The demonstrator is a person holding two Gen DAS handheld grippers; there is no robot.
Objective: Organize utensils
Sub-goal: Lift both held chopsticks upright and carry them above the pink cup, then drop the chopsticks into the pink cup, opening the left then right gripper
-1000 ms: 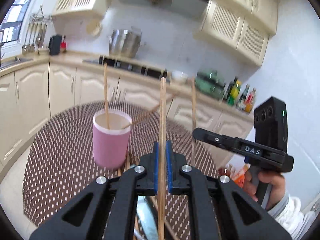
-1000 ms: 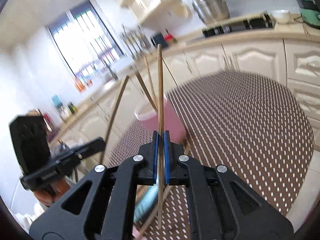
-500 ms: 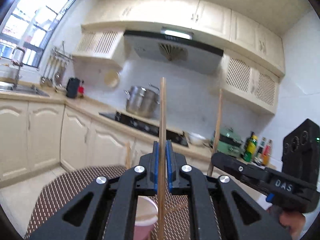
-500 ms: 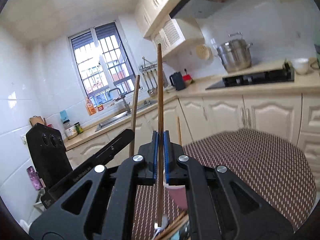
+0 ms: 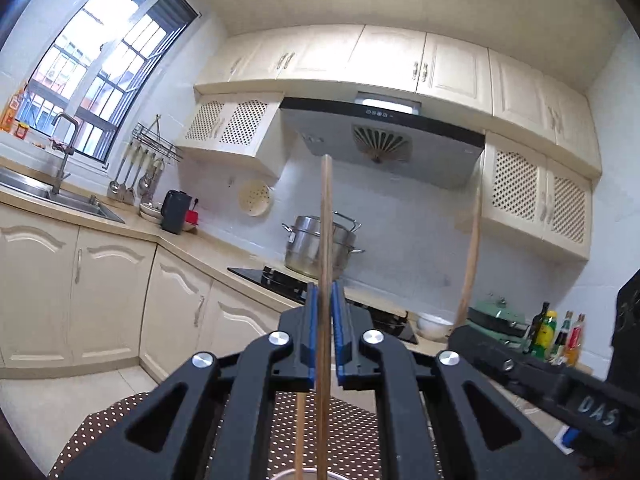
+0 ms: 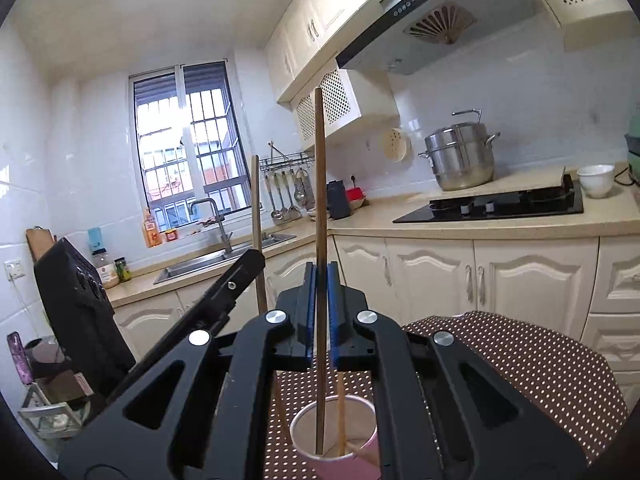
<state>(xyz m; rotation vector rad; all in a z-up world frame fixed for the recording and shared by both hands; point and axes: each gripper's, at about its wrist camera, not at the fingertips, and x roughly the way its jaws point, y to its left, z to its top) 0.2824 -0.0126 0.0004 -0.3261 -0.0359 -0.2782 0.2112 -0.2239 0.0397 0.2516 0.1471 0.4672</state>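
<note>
My left gripper (image 5: 324,304) is shut on a wooden chopstick (image 5: 325,240) held upright. My right gripper (image 6: 320,284) is shut on another wooden chopstick (image 6: 319,184), upright, with its lower tip inside the pink cup (image 6: 352,464) on the dotted brown tablecloth (image 6: 520,364). Other chopsticks (image 6: 341,420) stand in the cup. In the left wrist view only the cup's rim (image 5: 296,475) shows at the bottom edge, with a chopstick (image 5: 298,436) rising from it. The right gripper's body (image 5: 540,376) and its chopstick (image 5: 469,272) show at right there; the left gripper's body (image 6: 224,292) shows at left in the right wrist view.
Kitchen cabinets and counter lie behind the table, with a sink (image 6: 224,256), a hob (image 6: 492,204) and a steel pot (image 6: 460,156). A white bowl (image 6: 596,180) sits on the counter. Bottles (image 5: 556,336) stand at the right.
Both grippers have tilted up and risen over the cup, each still gripping its chopstick. The right chopstick's tip has come down into the cup.
</note>
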